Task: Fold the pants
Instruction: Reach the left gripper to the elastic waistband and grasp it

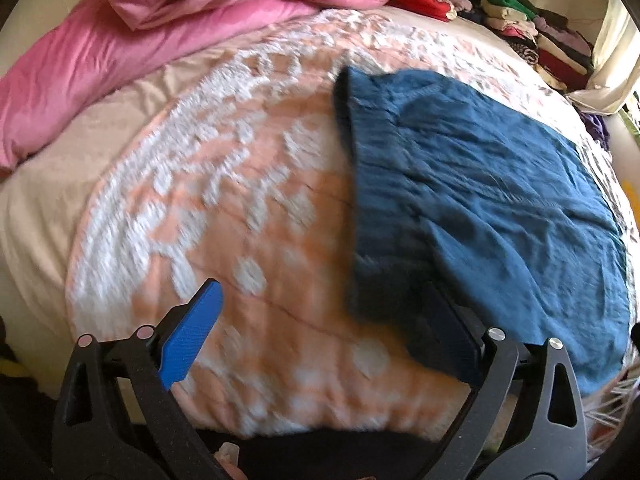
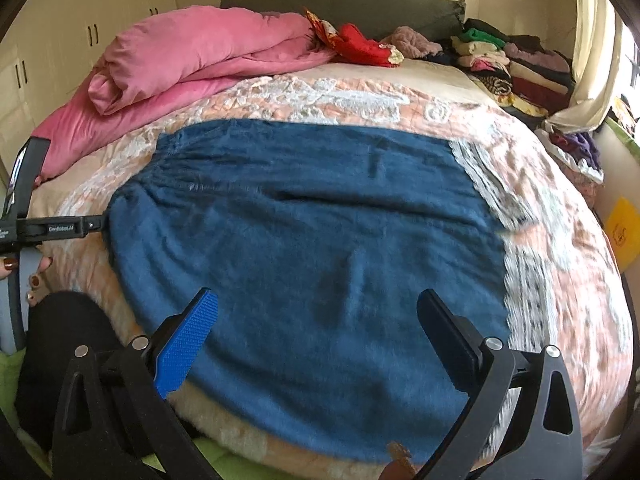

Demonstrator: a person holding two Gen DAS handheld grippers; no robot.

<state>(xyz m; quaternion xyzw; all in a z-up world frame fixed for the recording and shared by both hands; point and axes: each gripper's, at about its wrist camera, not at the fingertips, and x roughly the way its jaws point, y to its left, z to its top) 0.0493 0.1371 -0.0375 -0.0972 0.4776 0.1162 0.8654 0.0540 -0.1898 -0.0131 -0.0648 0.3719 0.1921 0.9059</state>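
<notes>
Blue pants spread flat on the bed cover, near the front edge of the bed, with the peach and white pattern showing all round them

Seen from the left wrist view as a blue shape lying to the right, its near corner draped over the right finger

Left gripper low over the cover at the left edge of the pants, jaws wide apart, gripping nothing; blue pad on the left finger clear to see, the other finger partly hidden under the blue cloth

Right gripper above the near part of the pants, jaws wide apart too, nothing between them but cloth lying below

Fingers of a hand with dark red nails at the far left of the right wrist view, wrapped round a grey handle, next to the black frame of the other gripper

Pink blanket rolled up at the back left of the bed

Piles of folded clothes at the back right, beside a pale curtain

Red cloth lying between the pink blanket and the piles

Pale cupboards with dark handles along the left wall

Left wrist view a bit blurry, so small details hard to make out
</notes>
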